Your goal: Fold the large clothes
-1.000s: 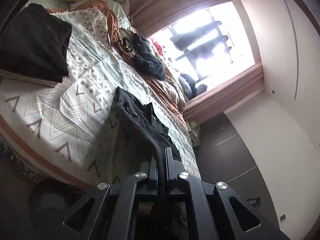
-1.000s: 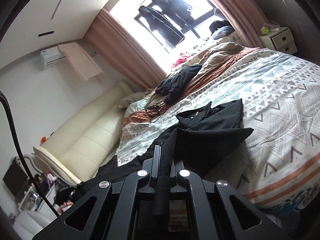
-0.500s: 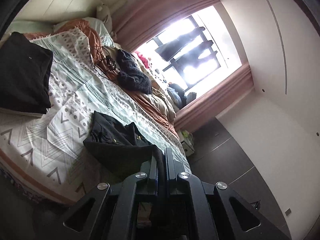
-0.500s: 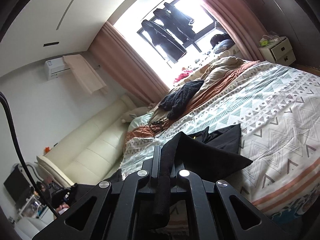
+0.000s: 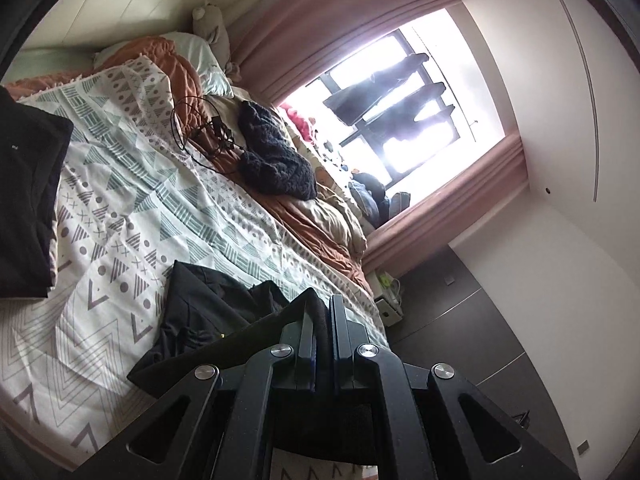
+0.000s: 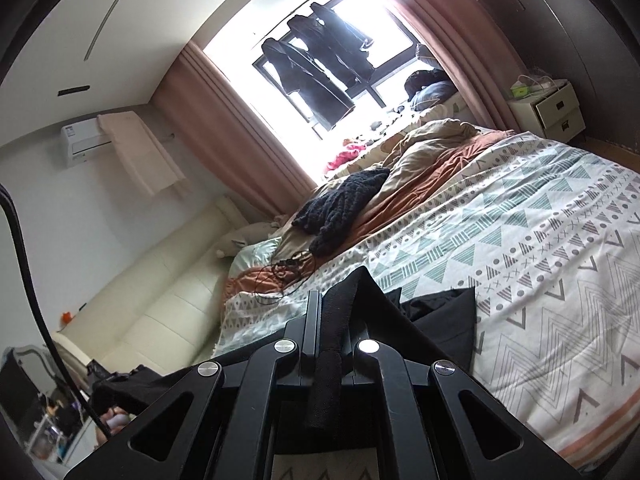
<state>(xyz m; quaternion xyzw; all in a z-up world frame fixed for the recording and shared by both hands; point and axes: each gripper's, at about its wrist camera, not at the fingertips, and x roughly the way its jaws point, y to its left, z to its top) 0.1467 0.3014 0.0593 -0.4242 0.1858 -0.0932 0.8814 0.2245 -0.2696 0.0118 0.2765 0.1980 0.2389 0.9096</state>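
A black garment (image 5: 208, 320) lies partly on the patterned bedspread (image 5: 132, 208) near the bed's front edge, its near hem lifted off the bed. My left gripper (image 5: 322, 312) is shut on one corner of that hem. In the right wrist view the same black garment (image 6: 436, 320) folds over itself, and my right gripper (image 6: 332, 308) is shut on its other corner, a strip of cloth hanging down between the jaws. Both grippers sit just above the bed's edge.
A folded black garment (image 5: 28, 196) rests at the left of the bed. Further back lie a dark knitted piece (image 5: 276, 160), a tangle of cables (image 5: 200, 128), rumpled quilts (image 6: 432, 160) and pillows. A cream sofa (image 6: 160, 308) stands left of the bed, a nightstand (image 6: 548, 108) by the window.
Both grippers have lifted and carried the near hem forward over the garment, so the black cloth now lies bunched and doubled, shorter on the bed.
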